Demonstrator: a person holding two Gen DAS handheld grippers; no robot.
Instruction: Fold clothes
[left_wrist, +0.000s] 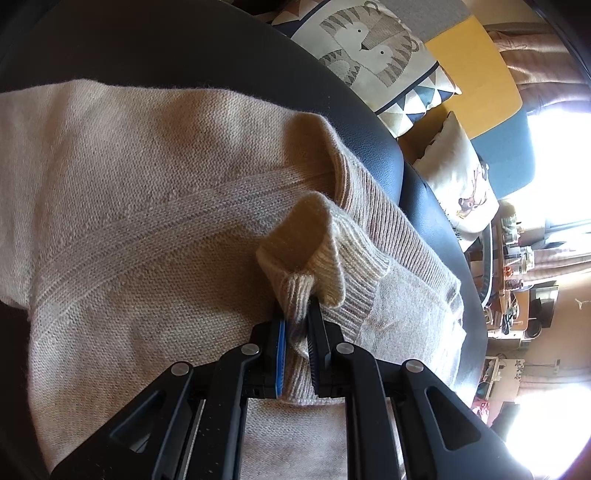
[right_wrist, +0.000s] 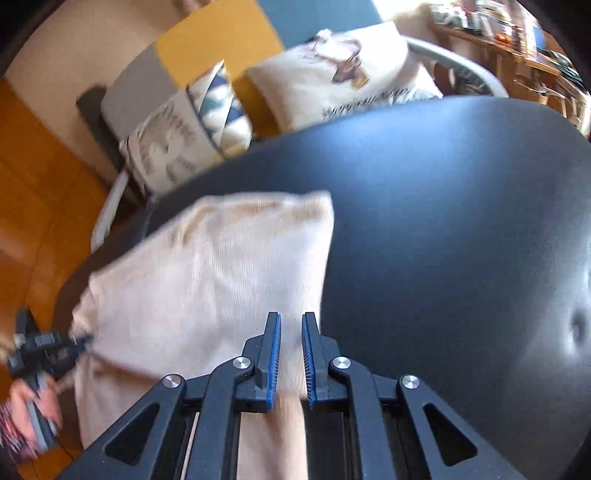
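Observation:
A cream knit sweater (left_wrist: 147, 192) lies on a black leather surface (left_wrist: 207, 48). My left gripper (left_wrist: 299, 317) is shut on the sweater's ribbed cuff (left_wrist: 306, 251), which stands up in a fold above the fingers. In the right wrist view the sweater (right_wrist: 207, 280) lies to the left on the black surface (right_wrist: 461, 221). My right gripper (right_wrist: 291, 321) has its jaws close together with sweater fabric running between them; the view is blurred. The left gripper (right_wrist: 79, 341) shows at that view's left edge, holding the sweater's far side.
Patterned cushions (left_wrist: 376, 48) and a pale cushion (left_wrist: 458, 181) lie beyond the black surface's edge. They also show in the right wrist view (right_wrist: 332, 77). Cluttered wooden shelves (left_wrist: 517, 280) stand at the right. An orange floor (right_wrist: 37, 184) lies left of the surface.

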